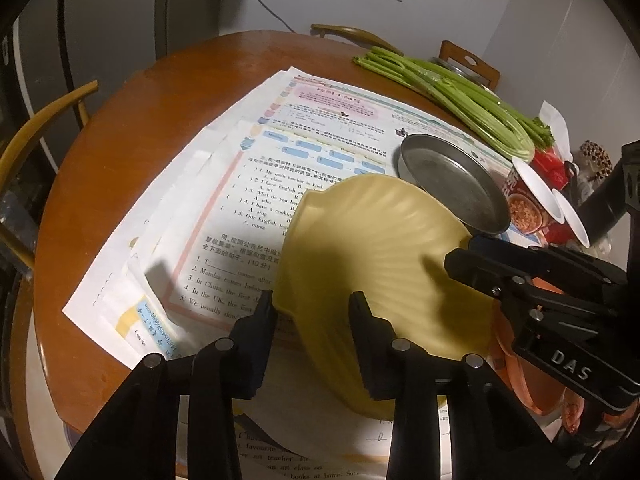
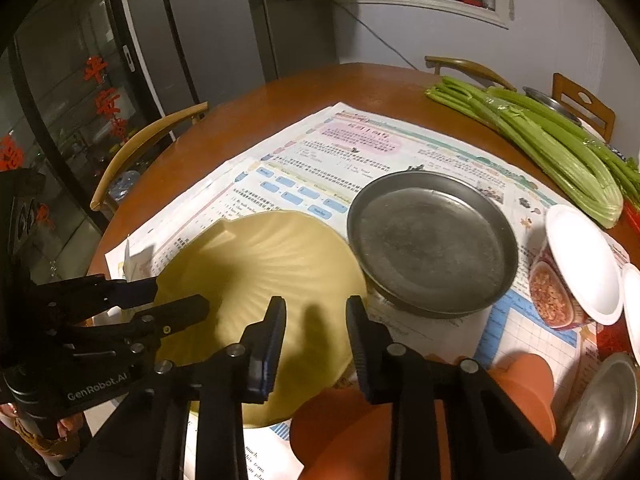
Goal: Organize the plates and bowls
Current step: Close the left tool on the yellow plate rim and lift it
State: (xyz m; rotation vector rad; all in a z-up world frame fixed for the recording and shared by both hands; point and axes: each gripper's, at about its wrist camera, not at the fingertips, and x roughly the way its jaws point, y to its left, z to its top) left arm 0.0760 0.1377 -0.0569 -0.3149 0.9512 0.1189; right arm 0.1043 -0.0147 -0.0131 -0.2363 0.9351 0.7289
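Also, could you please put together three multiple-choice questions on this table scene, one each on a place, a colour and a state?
1. Where does the grey metal dish sit?
A. On a chair seat.
B. On the printed papers, beside the yellow plate.
C. Inside the orange bowl.

2. What colour are the long stalks at the table's far side?
A. Green.
B. Purple.
C. White.

3. In what state is the grey metal dish?
A. Upright and empty.
B. Upside down.
C. Filled with food.

Answers: B, it rests on the papers next to the plate; A, the stalks are plainly green; A, its bare inside faces up.
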